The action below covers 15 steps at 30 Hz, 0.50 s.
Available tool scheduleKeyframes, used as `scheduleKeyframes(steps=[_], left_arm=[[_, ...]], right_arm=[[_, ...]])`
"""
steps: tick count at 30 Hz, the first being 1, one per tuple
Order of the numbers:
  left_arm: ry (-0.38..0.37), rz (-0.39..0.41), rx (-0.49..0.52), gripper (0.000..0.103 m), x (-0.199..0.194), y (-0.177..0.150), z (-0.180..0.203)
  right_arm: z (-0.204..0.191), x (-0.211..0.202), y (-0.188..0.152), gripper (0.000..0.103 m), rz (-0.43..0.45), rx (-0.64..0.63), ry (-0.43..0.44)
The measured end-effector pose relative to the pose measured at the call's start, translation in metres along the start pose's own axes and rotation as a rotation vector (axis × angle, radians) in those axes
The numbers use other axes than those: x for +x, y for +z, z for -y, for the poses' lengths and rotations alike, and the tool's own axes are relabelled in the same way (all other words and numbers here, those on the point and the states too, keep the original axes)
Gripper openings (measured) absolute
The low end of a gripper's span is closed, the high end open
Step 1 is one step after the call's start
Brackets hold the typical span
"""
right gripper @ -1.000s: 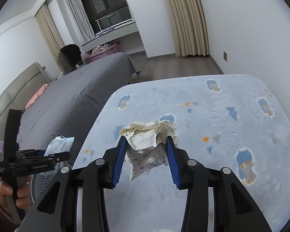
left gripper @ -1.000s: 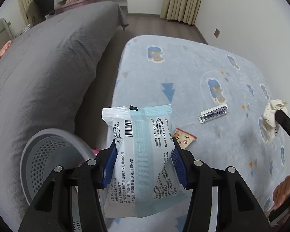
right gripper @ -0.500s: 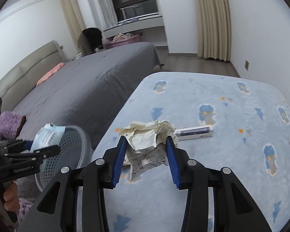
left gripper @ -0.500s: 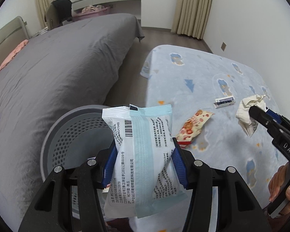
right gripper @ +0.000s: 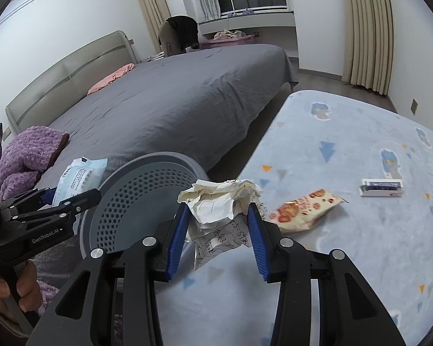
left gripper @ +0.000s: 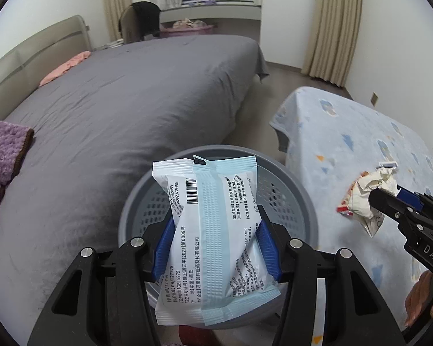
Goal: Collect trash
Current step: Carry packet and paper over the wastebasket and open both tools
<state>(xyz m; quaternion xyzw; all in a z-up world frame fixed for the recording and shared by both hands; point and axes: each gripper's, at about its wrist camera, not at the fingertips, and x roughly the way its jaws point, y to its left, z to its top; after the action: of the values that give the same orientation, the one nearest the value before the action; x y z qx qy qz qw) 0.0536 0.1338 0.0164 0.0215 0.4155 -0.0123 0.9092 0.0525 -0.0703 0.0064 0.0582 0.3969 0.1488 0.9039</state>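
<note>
Left tongs [left gripper: 215, 248] pinch a wipes pack [left gripper: 213, 239] upright over the grey bin [left gripper: 306, 201]; right tongs [right gripper: 218, 233] pinch a paper wad [right gripper: 219, 201] just right of the bin's rim. Beyond, a snack wrapper [right gripper: 303, 210] and small white box [right gripper: 382, 187] lie on the blue worktop [right gripper: 346, 132]. Grey bed [left gripper: 130, 101] behind the bin.

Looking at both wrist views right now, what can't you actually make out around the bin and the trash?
- Bin bottom: left wrist view, hidden behind the blue-and-white packet held in the left gripper.
- Writing on the crumpled paper in the right gripper: right wrist view, too small.
- Label on the small white box: right wrist view, too small.
- Snack wrapper: left wrist view, mostly behind the paper.
</note>
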Motion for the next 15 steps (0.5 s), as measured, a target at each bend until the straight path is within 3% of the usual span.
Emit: scheduleKeyframes(steps=[5,15], left_arm=[[0.026,0.045,-0.028,0.051,0.005,-0.004,-0.013],[0.028,0.038,-0.063,0.052,0.018,-0.015,-0.033]], right_arm=[[-0.019,0.013,0.005,0.04,0.005,-0.03,-0.007],[-0.049,0.047,0.001,0.041,-0.029,-0.077,0.017]])
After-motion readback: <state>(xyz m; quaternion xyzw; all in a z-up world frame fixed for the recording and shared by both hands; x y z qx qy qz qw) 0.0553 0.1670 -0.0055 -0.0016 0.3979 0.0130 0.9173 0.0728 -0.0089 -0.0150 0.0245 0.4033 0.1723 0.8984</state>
